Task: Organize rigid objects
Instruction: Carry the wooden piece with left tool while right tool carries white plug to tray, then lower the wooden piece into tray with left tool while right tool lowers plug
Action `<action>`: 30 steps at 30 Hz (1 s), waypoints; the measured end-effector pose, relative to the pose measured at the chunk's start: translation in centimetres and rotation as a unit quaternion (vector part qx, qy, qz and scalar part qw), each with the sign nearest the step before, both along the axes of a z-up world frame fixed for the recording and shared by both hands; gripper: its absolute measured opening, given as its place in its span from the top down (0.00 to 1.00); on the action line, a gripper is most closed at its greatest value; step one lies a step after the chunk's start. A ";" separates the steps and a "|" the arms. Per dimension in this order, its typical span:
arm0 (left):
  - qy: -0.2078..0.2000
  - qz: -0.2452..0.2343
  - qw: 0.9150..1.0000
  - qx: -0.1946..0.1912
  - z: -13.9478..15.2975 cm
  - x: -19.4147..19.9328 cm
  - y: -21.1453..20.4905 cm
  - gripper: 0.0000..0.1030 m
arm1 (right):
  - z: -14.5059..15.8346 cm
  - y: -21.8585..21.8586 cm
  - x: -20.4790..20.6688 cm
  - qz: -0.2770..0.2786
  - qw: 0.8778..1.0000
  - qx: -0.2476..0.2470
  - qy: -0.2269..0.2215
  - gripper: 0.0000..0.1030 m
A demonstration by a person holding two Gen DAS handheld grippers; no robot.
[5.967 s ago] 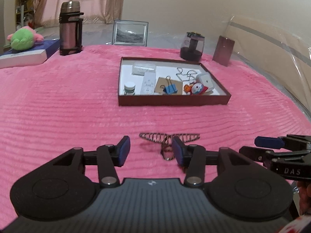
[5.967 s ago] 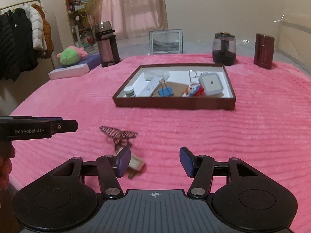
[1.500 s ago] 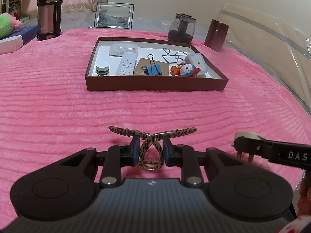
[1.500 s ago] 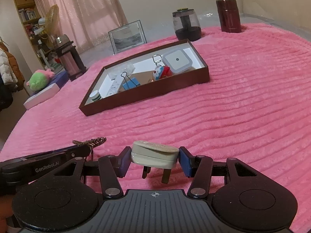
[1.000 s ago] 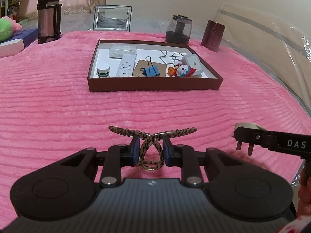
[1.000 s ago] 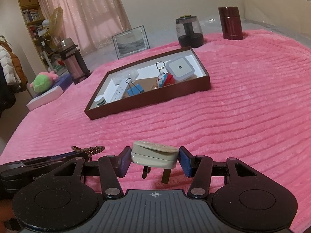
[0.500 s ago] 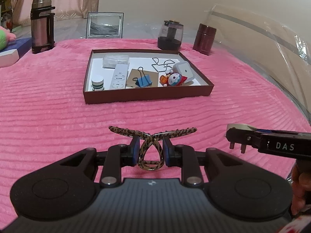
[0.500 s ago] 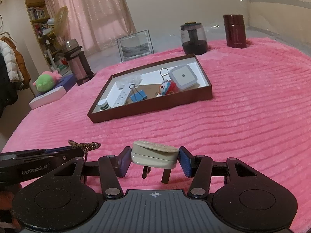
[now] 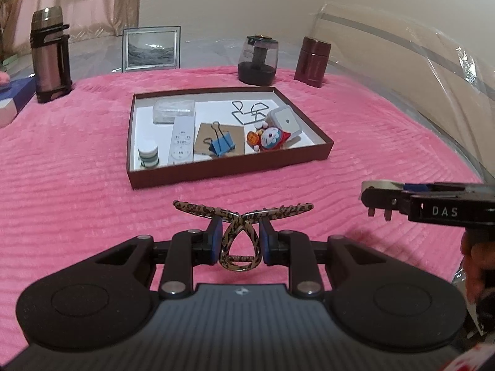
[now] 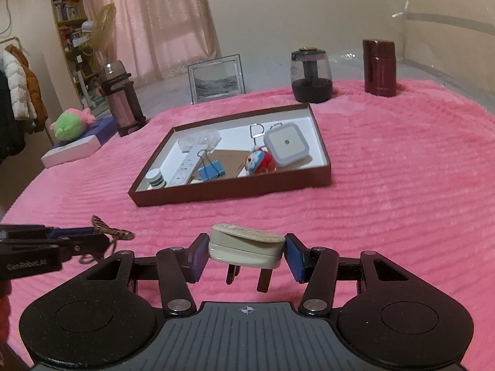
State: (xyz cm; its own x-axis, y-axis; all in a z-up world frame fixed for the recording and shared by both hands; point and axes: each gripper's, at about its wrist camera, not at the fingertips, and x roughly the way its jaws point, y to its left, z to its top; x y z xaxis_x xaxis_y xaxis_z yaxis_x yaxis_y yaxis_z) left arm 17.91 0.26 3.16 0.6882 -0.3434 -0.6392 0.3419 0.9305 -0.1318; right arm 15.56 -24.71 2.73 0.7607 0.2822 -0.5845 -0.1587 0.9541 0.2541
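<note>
Tray (image 9: 229,171) on the pink blanket (image 9: 77,170) already holds most items — remote, binder clip (image 9: 222,145), toy, night light, tape rolls, wire puzzle. Two pieces are left, both held above the blanket short of the tray: right gripper (image 10: 246,255) is clamped on the white plug (image 10: 246,249), prongs down; left gripper (image 9: 240,241) is clenched on the leopard hair clip (image 9: 241,222). Remaining — carry both over the near wall and release inside.
</note>
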 end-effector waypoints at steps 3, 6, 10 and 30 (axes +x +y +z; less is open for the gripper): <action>-0.004 -0.005 1.000 0.004 0.9 1.2 0.3 0.80 | 0.7 -0.2 1.6 0.014 1.000 -0.010 -0.004 0.52; -0.009 -0.015 1.000 0.008 2.0 2.7 0.5 0.80 | 1.4 -0.6 3.5 0.027 1.000 -0.012 -0.006 0.52; -0.014 -0.029 0.999 0.016 3.5 5.5 0.3 0.80 | 2.6 -1.0 6.6 0.046 0.998 -0.028 -0.014 0.52; 0.002 -0.091 0.994 0.060 4.0 23.1 -5.0 0.80 | 3.6 -2.5 23.5 0.150 0.982 -0.115 -0.029 0.52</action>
State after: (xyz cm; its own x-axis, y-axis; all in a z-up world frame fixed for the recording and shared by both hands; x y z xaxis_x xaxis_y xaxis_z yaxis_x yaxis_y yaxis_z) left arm 41.06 -4.71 7.19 0.6188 -0.3830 -0.6858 0.5050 0.8627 -0.0262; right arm 39.02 -27.22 6.33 0.6974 0.3641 -0.6174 -0.4484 0.8936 0.0205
